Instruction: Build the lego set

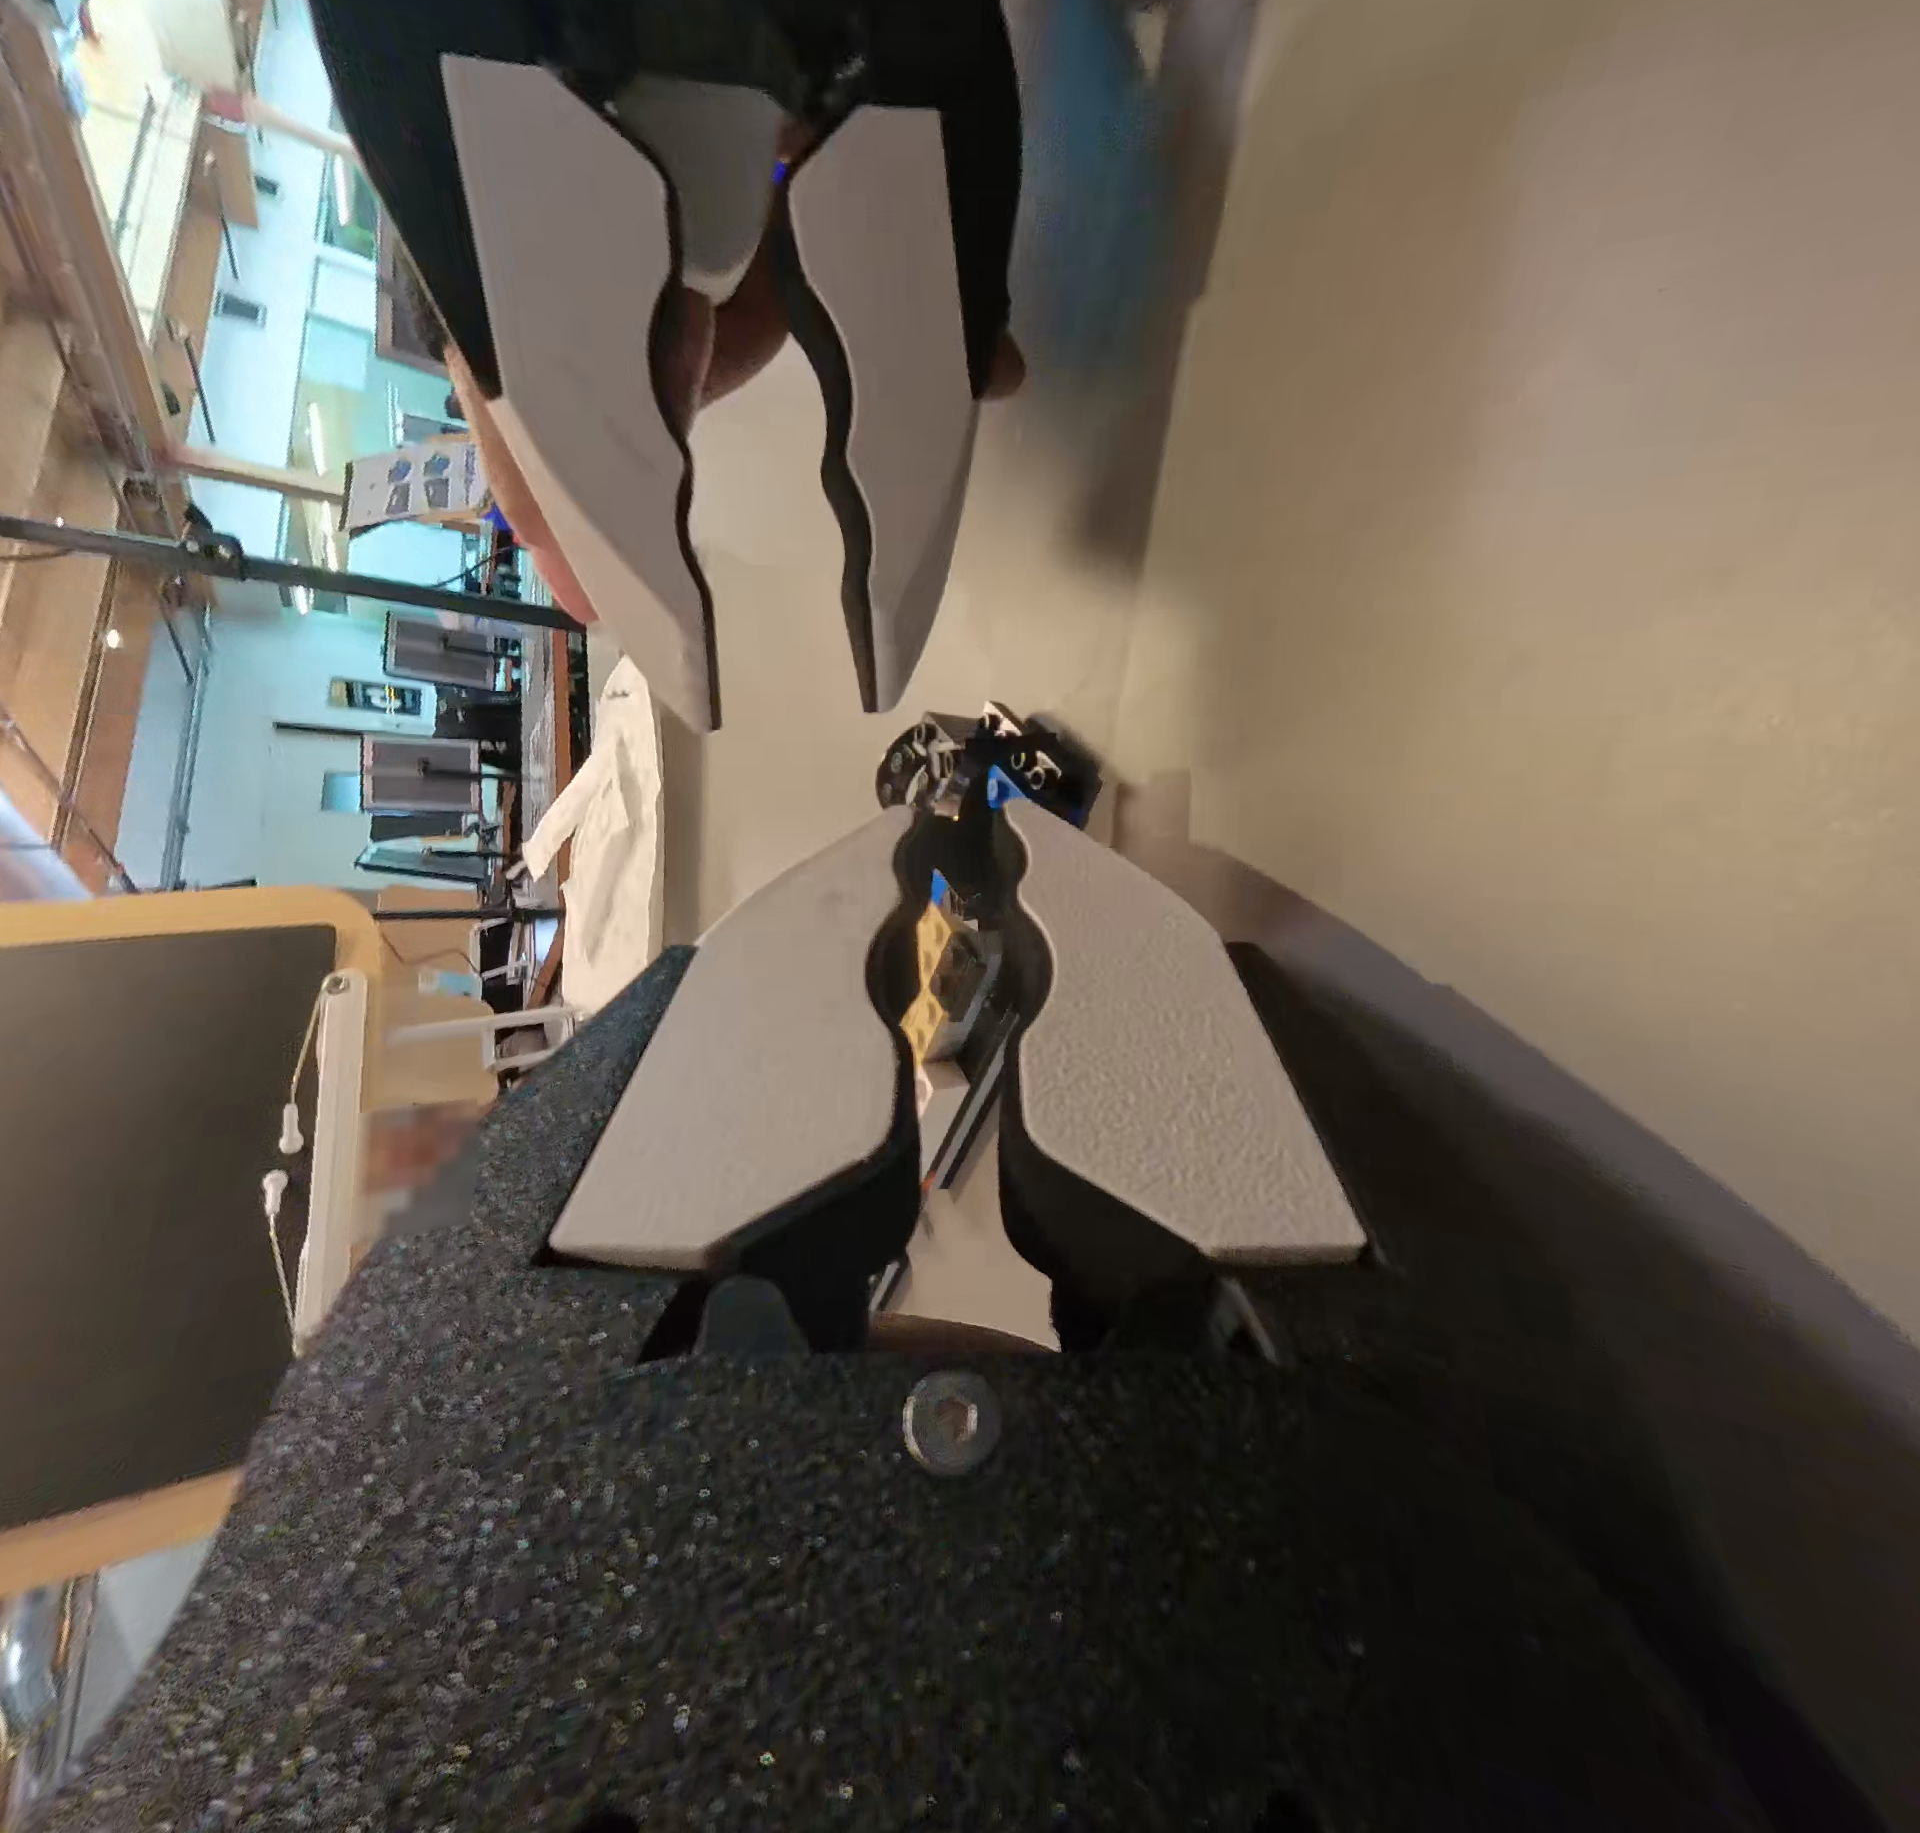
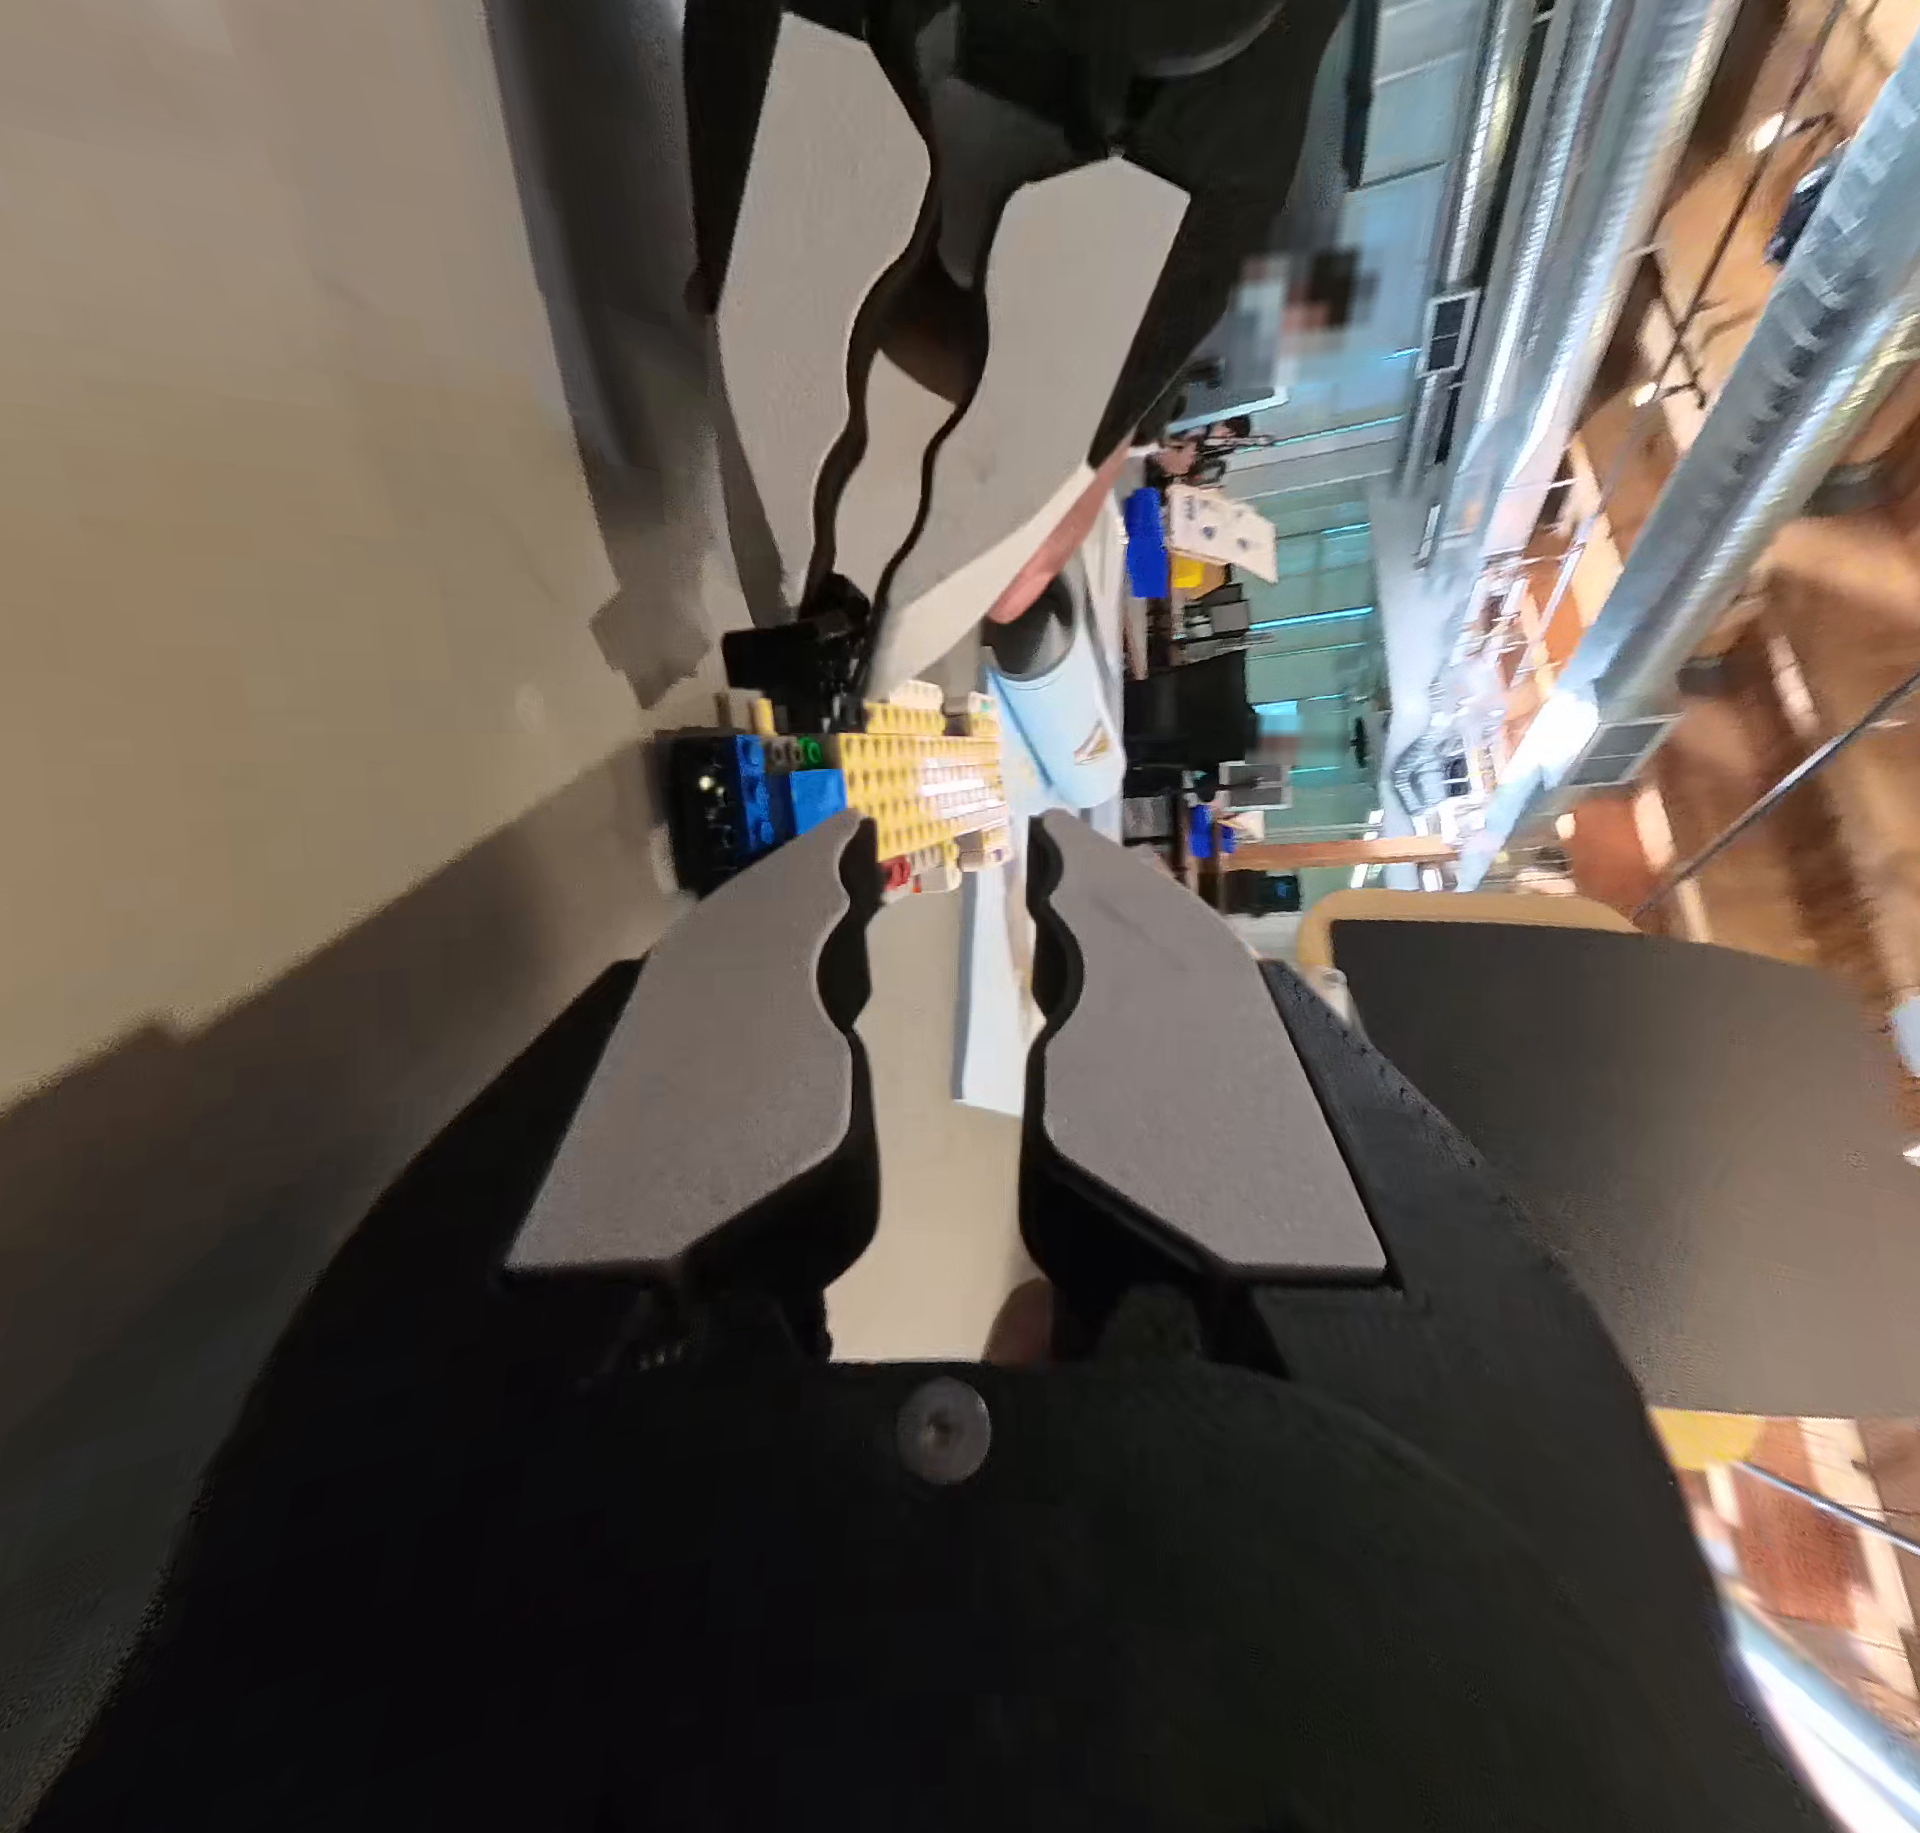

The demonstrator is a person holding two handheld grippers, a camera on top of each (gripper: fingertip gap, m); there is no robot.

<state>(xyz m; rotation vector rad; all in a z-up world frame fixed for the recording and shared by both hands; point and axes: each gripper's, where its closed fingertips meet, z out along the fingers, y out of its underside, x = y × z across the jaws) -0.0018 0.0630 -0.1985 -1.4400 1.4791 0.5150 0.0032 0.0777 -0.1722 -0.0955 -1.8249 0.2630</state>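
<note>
Left wrist view puts my left tongs (image 1: 961, 827) pinching a brick model (image 1: 940, 983): yellow studded plates, blue pieces and black parts sit between the two grey fingers, and the black end with small grey fittings (image 1: 977, 760) sticks out just past the tips. I judge the tongs bite the model mid-body to steady it while the other tool works at the exposed end. My right tongs (image 1: 795, 713) hang opposite, tips spread and close to that black end but not touching it, with only the beige wall (image 1: 1507, 536) showing between them.

From the right wrist view, my right tongs (image 2: 945, 838) stand spread with nothing in the gap; the yellow plate of the model (image 2: 914, 786) lies just beyond the left fingertip (image 2: 831, 848). Beyond the model the left tongs (image 2: 842, 630) come in at its black part (image 2: 790, 651).

Much is hard to read. The fingers cover most of the model in the left view, so I cannot tell its full shape or whether both pads press evenly. Both pictures are tilted and smeared. A pale blue cylinder (image 2: 1070, 734) and white sheet (image 2: 992, 1004) beside the model stay indistinct.
</note>
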